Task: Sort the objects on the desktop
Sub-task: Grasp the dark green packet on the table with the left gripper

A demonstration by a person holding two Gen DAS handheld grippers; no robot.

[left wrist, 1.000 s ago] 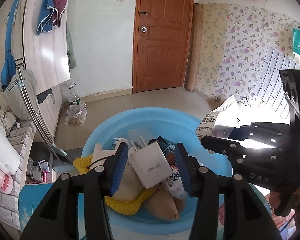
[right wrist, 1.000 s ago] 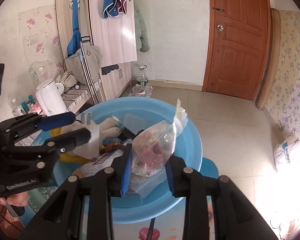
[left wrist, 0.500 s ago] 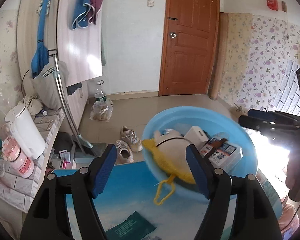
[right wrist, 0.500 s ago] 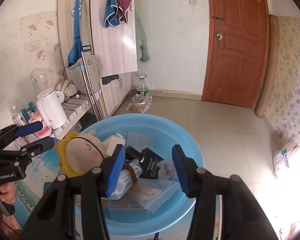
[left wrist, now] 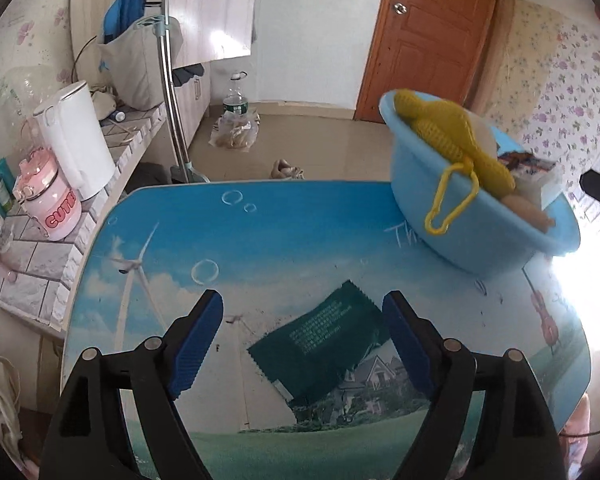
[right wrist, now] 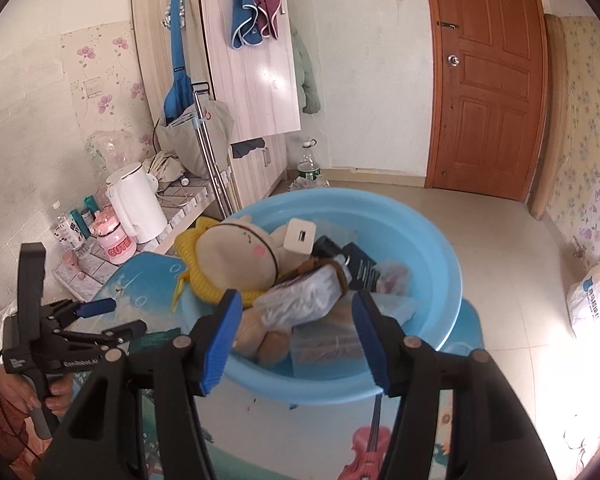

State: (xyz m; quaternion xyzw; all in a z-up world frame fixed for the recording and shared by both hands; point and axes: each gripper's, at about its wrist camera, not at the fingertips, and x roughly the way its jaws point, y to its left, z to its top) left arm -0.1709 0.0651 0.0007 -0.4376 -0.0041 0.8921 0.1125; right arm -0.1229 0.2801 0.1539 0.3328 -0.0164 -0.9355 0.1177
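Nearly done, judging by the piled round blue plastic basin (right wrist: 432, 240) on the printed tabletop (left wrist: 260, 248). Left outside: one dark green flat sachet (left wrist: 320, 344), beneath the empty left gripper (left wrist: 302, 340). Both just opening; right gripper (right wrist: 296, 336) unclenched, empty, above the basin.

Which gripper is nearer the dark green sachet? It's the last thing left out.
Left gripper: open over the dark green sachet. Right gripper is at the basin.
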